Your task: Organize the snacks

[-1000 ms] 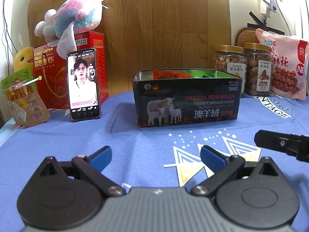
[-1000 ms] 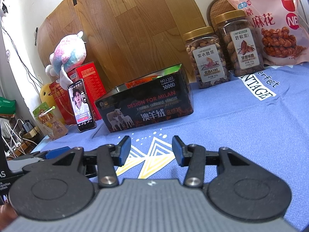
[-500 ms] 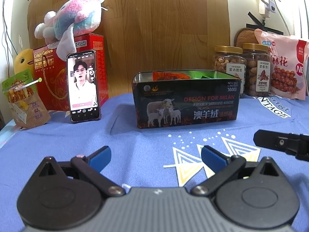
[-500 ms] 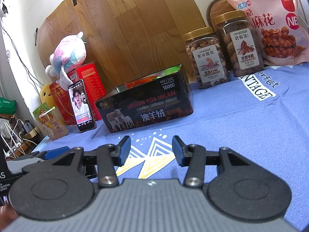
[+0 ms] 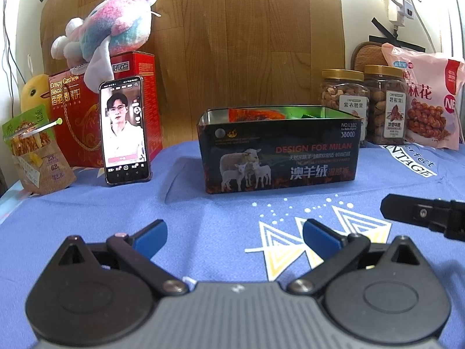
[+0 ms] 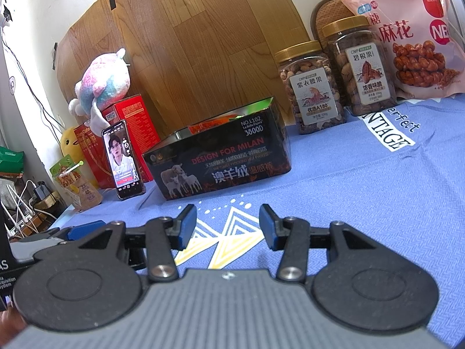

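A black open tin printed with sheep stands mid-table on the blue cloth; orange and green packets show inside it. It also shows in the right wrist view as the tin. Two gold-lidded nut jars and a pink snack bag stand at the back right. A small green-topped snack pouch sits far left. My left gripper is open and empty, short of the tin. My right gripper is open too, nothing between its blue pads.
A phone leans against a red biscuit box with a plush toy on top. A wood panel backs the table. Cables and a power strip lie off the table's left edge.
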